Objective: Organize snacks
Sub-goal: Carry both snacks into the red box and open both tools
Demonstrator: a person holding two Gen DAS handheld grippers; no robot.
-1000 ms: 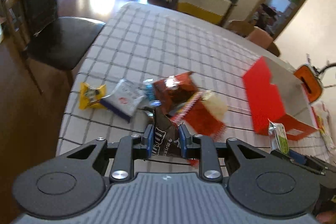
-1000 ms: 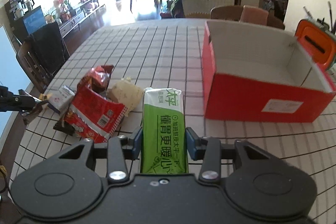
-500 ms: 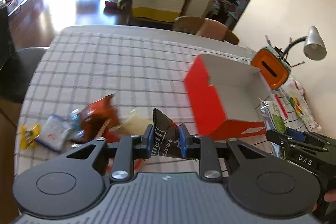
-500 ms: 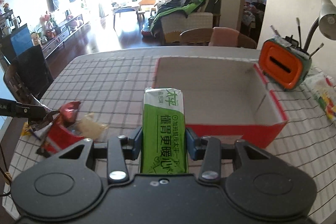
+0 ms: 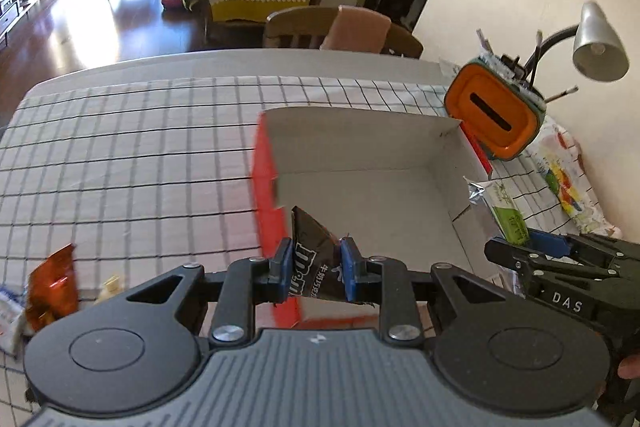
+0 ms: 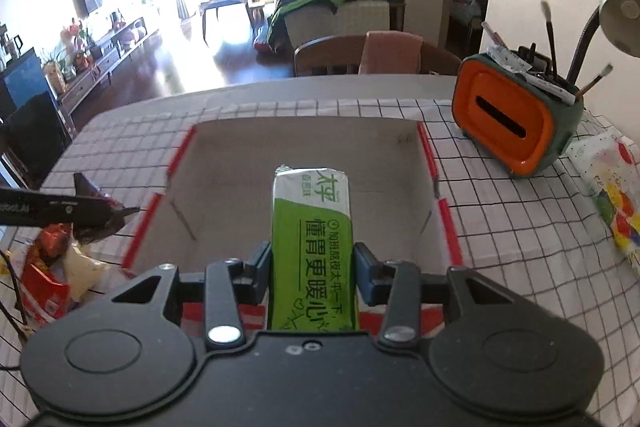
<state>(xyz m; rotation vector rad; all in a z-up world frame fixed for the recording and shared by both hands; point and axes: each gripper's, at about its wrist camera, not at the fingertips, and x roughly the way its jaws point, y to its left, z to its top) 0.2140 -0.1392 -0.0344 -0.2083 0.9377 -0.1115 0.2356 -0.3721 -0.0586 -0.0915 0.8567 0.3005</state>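
My left gripper (image 5: 316,269) is shut on a dark brown M&M's bag (image 5: 312,255), held over the near left corner of the red cardboard box (image 5: 266,187). The box stands open, and its grey inside shows nothing in it. My right gripper (image 6: 313,267) is shut on a green and white snack pack (image 6: 312,223), which sticks out over the box (image 6: 430,163) from its near side. In the left wrist view the right gripper (image 5: 520,251) and its green pack (image 5: 506,211) sit at the box's right wall. The right wrist view shows the left gripper (image 6: 100,213) at the box's left edge.
Left of the box lie a red snack bag (image 6: 42,289), a pale packet (image 6: 82,267) and an orange-brown packet (image 5: 52,287) on the checked tablecloth (image 5: 120,155). An orange desk organiser (image 6: 512,119) with brushes, a lamp (image 5: 598,45) and a printed bag (image 6: 612,195) stand to the right. A chair (image 6: 376,53) is beyond.
Both grippers have carried their snacks rightward from the pile to over the red box. The pile has slid to the left edge of both views. The box now fills the middle.
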